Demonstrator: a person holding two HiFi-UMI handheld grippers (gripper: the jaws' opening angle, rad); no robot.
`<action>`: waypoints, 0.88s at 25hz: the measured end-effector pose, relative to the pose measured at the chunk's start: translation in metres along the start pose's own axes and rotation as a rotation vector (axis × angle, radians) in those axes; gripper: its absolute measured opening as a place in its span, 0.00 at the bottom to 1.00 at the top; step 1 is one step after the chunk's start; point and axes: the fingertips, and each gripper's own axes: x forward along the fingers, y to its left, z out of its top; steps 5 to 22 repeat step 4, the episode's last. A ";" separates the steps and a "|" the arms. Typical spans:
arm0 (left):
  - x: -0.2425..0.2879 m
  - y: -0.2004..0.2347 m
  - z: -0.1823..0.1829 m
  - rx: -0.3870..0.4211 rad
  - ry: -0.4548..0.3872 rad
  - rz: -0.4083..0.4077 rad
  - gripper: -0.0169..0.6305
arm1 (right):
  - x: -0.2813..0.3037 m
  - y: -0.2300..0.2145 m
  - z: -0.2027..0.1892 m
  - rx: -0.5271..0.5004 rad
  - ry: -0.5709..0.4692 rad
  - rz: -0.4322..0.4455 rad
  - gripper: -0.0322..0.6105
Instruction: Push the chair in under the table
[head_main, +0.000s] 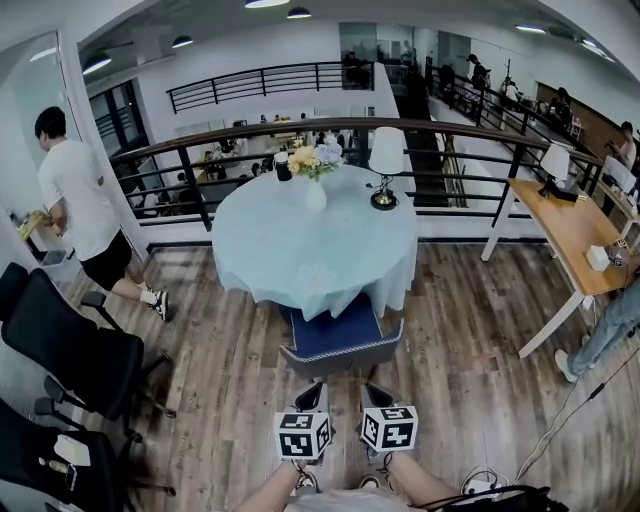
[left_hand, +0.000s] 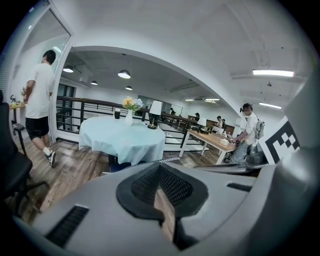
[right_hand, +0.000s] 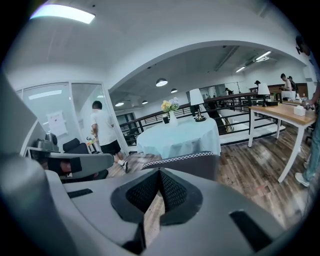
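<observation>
A round table (head_main: 300, 250) under a pale blue cloth stands mid-room. A chair (head_main: 340, 342) with a blue seat and grey back faces it, the seat's front tucked beneath the cloth hem. My left gripper (head_main: 314, 392) and right gripper (head_main: 372, 393) hover side by side just behind the chair back, apart from it, both shut and empty. In the left gripper view the gripper (left_hand: 159, 167) points toward the table (left_hand: 122, 137). The right gripper view has the gripper (right_hand: 160, 172) aimed at the chair back (right_hand: 192, 162), with the table (right_hand: 180, 135) behind it.
On the table stand a flower vase (head_main: 315, 180) and a lamp (head_main: 385, 165). Black office chairs (head_main: 70, 350) crowd the left. A person (head_main: 85, 210) walks at the left. A wooden desk (head_main: 570, 235) and another person's leg (head_main: 600, 335) are at the right. A railing (head_main: 450, 165) runs behind.
</observation>
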 end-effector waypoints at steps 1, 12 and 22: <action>0.000 0.000 -0.001 -0.002 0.003 -0.001 0.03 | 0.000 0.000 -0.001 0.000 0.003 0.000 0.08; 0.001 -0.002 -0.002 -0.007 0.012 -0.004 0.03 | -0.001 0.000 -0.002 0.001 0.009 -0.001 0.08; 0.001 -0.002 -0.002 -0.007 0.012 -0.004 0.03 | -0.001 0.000 -0.002 0.001 0.009 -0.001 0.08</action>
